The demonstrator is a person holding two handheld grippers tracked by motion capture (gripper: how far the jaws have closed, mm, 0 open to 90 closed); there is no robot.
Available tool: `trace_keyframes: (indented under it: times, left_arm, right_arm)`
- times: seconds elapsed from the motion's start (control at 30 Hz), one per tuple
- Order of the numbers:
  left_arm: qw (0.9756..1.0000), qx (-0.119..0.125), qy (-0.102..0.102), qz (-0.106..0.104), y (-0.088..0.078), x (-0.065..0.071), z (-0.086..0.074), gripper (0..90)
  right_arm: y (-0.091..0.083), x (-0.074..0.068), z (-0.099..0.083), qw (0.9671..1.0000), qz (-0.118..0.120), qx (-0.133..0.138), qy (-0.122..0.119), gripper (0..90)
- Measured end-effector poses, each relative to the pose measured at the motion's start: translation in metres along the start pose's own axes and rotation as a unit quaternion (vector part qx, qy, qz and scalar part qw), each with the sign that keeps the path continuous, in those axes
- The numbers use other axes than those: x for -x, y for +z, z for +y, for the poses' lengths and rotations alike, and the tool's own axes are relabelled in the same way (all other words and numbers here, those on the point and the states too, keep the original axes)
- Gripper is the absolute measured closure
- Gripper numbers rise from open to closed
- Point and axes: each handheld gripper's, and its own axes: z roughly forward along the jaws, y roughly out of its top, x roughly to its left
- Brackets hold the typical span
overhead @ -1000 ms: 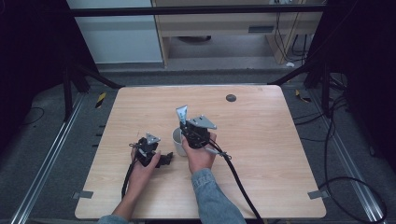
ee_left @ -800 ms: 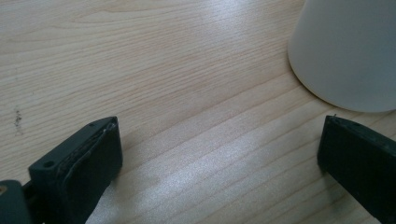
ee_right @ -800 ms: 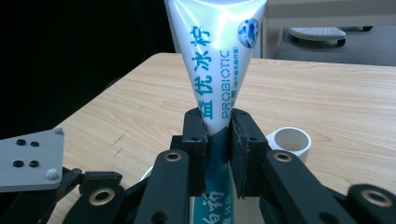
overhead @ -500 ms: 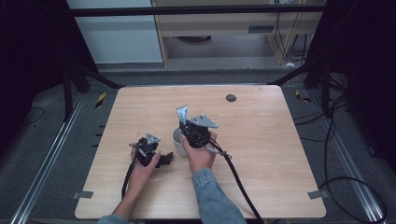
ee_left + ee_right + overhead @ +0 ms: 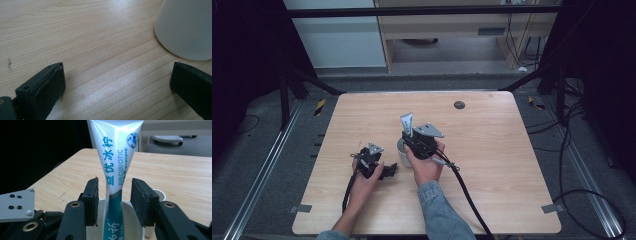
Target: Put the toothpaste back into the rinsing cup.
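1. while your right gripper [image 5: 113, 202] is opening around the toothpaste tube [image 5: 115, 162], its pads are standing off the tube on both sides; the tube is standing upright in the white cup [image 5: 136, 225], crimped end up.
2. risk: you are pulling back while a pad is brushing the tube, tipping tube and cup.
3. your left gripper [image 5: 117, 87] is resting open and empty on the table [image 5: 82, 32], just beside the cup; nudging it is risking a spill.
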Motion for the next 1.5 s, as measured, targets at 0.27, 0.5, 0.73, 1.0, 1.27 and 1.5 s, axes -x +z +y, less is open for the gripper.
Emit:
trace_keyframes:
  times: [0.27, 0.5, 0.73, 1.0, 1.27, 1.5]
  left_arm:
    - [1.0000, 0.000, 0.001, 0.000, 0.000, 0.000, 0.000, 0.0]
    - [1.0000, 0.001, 0.000, 0.000, 0.000, 0.000, 0.000, 0.0]
    - [1.0000, 0.001, 0.000, 0.000, 0.000, 0.000, 0.000, 0.0]
    - [1.0000, 0.002, 0.000, 0.001, 0.000, 0.000, 0.000, 0.0]
    - [1.0000, 0.002, 0.001, -0.002, 0.000, 0.001, 0.000, 0.0]
    - [1.0000, 0.001, 0.000, -0.002, 0.001, 0.002, 0.000, 0.0]
  right_arm:
    - [-0.003, -0.002, 0.001, 0.9999, -0.006, -0.004, -0.008, 48.7]
    - [-0.006, -0.004, 0.007, 0.9991, 0.005, -0.032, -0.028, 36.1]
    - [-0.009, -0.006, 0.016, 0.9955, 0.011, -0.060, -0.073, 26.5]
    - [-0.018, 0.004, 0.028, 0.9839, 0.011, -0.134, -0.118, 11.7]
    - [-0.035, 0.028, 0.037, 0.9837, 0.040, -0.136, -0.111, 8.8]
    - [-0.037, 0.045, 0.037, 0.9782, 0.055, -0.157, -0.125, 8.5]
